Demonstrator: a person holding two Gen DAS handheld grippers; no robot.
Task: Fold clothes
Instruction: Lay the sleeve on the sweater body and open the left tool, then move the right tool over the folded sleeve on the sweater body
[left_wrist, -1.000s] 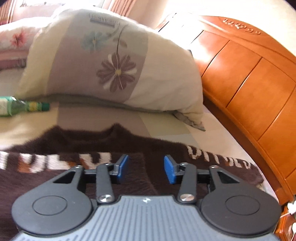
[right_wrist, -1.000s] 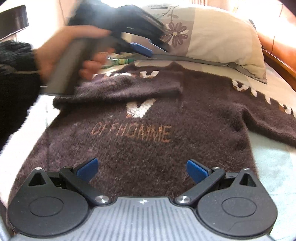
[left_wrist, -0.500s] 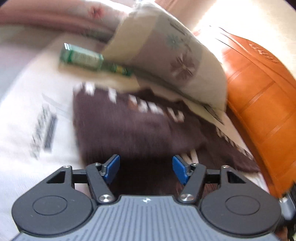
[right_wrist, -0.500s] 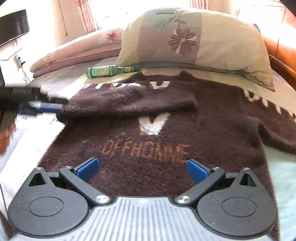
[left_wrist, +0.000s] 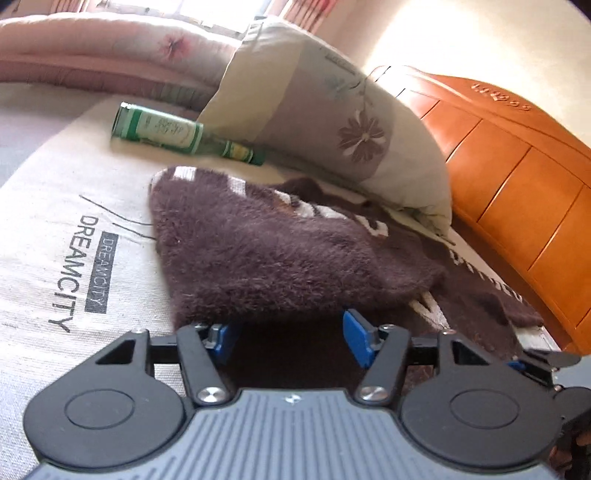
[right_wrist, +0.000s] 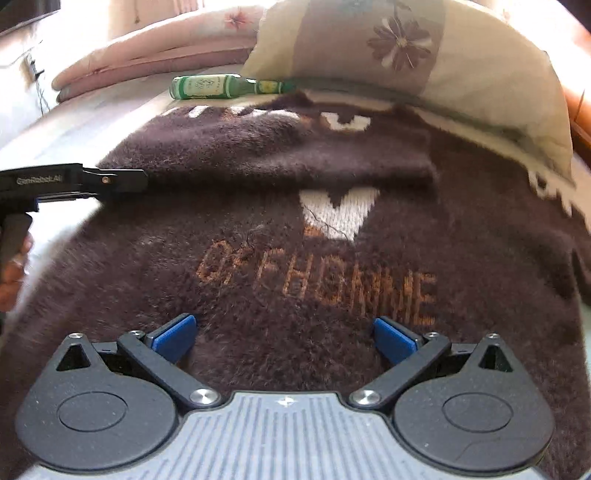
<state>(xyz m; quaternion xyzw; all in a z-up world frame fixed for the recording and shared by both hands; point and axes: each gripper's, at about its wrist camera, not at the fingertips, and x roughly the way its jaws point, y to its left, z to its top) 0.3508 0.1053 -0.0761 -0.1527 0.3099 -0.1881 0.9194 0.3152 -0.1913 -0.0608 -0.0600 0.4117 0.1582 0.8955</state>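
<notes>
Since a second ago, your left gripper (left_wrist: 288, 341) has swung away from the sweater's neckline, above the folded sleeve (left_wrist: 280, 254), and dropped to that sleeve's outer edge. Its jaws have just been opening and now stand moderately apart, their blue pads at the fuzzy edge with the fabric seemingly overhanging them; nothing looks pinched. From the right wrist view you see that gripper (right_wrist: 122, 182) coming in side-on against the sleeve's edge.

Your right gripper (right_wrist: 284, 341) has sunk closer to the sweater (right_wrist: 332, 258); its jaws are spread wide above the lower chest, gripping nothing.

The brown sweater lies front-up on the bed (left_wrist: 74, 206), collar toward the flowered pillow (left_wrist: 332, 122), one sleeve already laid across the chest, the other reaching out toward the wooden headboard (left_wrist: 517, 177). I judge one sleeve fold is done and you are lining up the side fold.

Writing: the sweater's chest carries orange letters that look like "OF HOMME" under a white V shape, with white lettering along the sleeves too broken to read. Beside the sweater, the sheet is printed "DREAMCITY" twice. The left gripper's body reads roughly "GenRobot.AI". A green bottle (left_wrist: 177, 136) lies between sweater and pillow; its label is unreadable.
</notes>
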